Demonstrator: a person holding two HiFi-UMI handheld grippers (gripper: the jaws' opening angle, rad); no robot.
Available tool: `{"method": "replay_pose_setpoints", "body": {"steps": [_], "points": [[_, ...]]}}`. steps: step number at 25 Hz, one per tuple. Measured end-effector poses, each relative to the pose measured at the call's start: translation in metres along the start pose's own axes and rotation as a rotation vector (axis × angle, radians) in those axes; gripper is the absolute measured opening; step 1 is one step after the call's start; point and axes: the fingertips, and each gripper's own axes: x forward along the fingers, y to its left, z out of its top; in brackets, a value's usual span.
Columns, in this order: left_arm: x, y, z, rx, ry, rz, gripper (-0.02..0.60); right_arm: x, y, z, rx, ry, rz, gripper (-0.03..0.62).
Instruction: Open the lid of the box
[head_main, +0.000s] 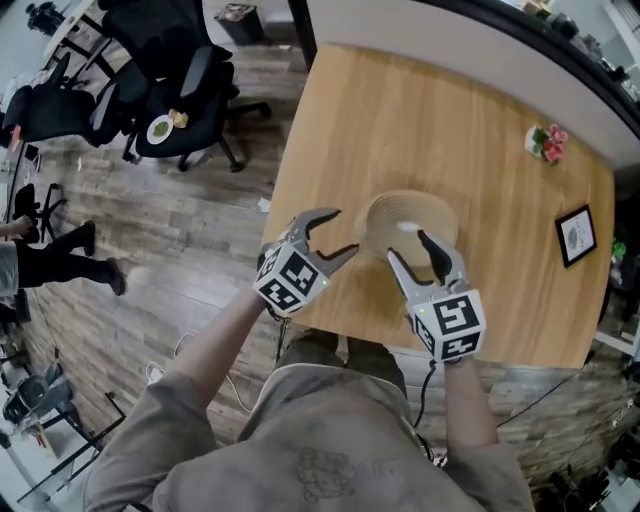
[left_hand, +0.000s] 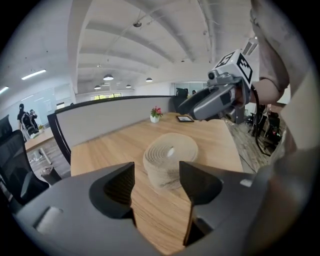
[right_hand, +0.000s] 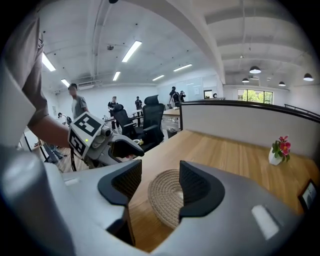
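A round woven rope box (head_main: 408, 228) with its lid on sits near the front of the wooden table (head_main: 450, 130); a small pale knob (left_hand: 170, 150) shows on the lid's top. My left gripper (head_main: 335, 236) is open, just left of the box and apart from it, jaws pointing at its side. My right gripper (head_main: 412, 250) is open at the box's near edge, its jaws over the rim. In the left gripper view the box (left_hand: 170, 158) lies ahead between the fingers. In the right gripper view the box (right_hand: 167, 196) lies between and below the jaws.
A small white pot with pink flowers (head_main: 545, 143) and a black picture frame (head_main: 575, 236) stand at the table's right side. Black office chairs (head_main: 180, 85) stand on the wood floor to the left. A grey partition (left_hand: 110, 120) runs along the table's far edge.
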Motion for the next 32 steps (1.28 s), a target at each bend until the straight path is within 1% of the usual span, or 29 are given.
{"method": "replay_pose_setpoints", "body": {"steps": [3, 6, 12, 18, 21, 25, 28, 30, 32], "points": [[0.020, -0.001, -0.020, 0.003, 0.044, -0.040, 0.282, 0.016, 0.000, -0.011, 0.008, 0.029, 0.003, 0.221], [0.040, -0.001, -0.036, 0.000, 0.070, -0.075, 0.284, 0.027, -0.002, -0.022, 0.014, 0.057, 0.002, 0.221], [0.065, -0.005, -0.051, 0.035, 0.106, -0.127, 0.285, 0.039, -0.006, -0.041, 0.033, 0.106, 0.011, 0.221], [0.072, -0.008, -0.052, 0.066, 0.072, -0.192, 0.288, 0.051, 0.003, -0.051, -0.027, 0.159, 0.058, 0.221], [0.077, -0.010, -0.059, 0.098, 0.084, -0.209, 0.287, 0.064, 0.012, -0.055, -0.058, 0.201, 0.100, 0.221], [0.089, -0.013, -0.060, 0.102, 0.081, -0.230, 0.287, 0.084, 0.016, -0.063, -0.079, 0.258, 0.122, 0.221], [0.093, -0.013, -0.059, 0.107, 0.073, -0.236, 0.284, 0.100, 0.020, -0.072, -0.120, 0.313, 0.121, 0.221], [0.092, -0.013, -0.060, 0.098, 0.068, -0.241, 0.281, 0.107, 0.021, -0.078, -0.160, 0.343, 0.099, 0.221], [0.091, -0.014, -0.060, 0.085, 0.062, -0.245, 0.276, 0.111, 0.020, -0.081, -0.172, 0.351, 0.069, 0.221]]}}
